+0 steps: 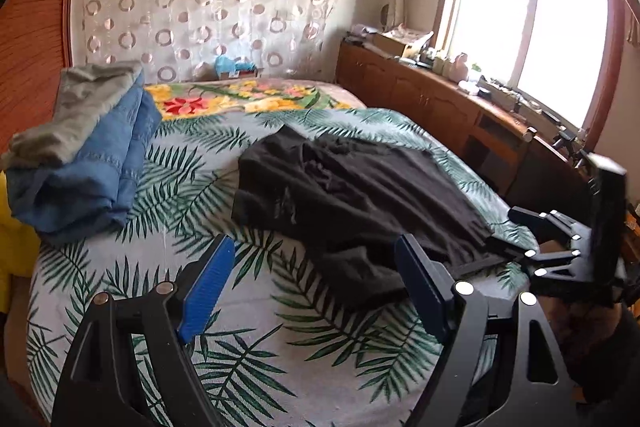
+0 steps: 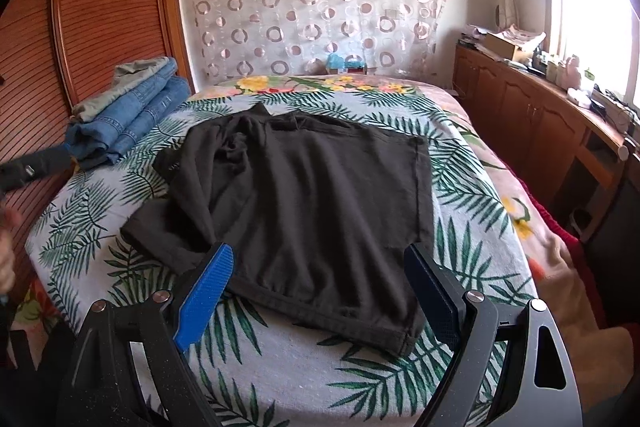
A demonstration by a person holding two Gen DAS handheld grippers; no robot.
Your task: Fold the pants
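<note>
Black pants lie folded in a rough rectangle on the leaf-print bed cover, with a rumpled part at their far left. In the left wrist view the pants lie ahead and to the right. My left gripper is open and empty above the cover, just short of the pants' near edge. My right gripper is open and empty over the pants' near hem. The right gripper also shows in the left wrist view, at the pants' right edge.
A stack of folded jeans with a grey garment on top sits at the bed's far left, also seen in the left wrist view. A wooden wardrobe stands left. A wooden cabinet with clutter runs along the right under the window.
</note>
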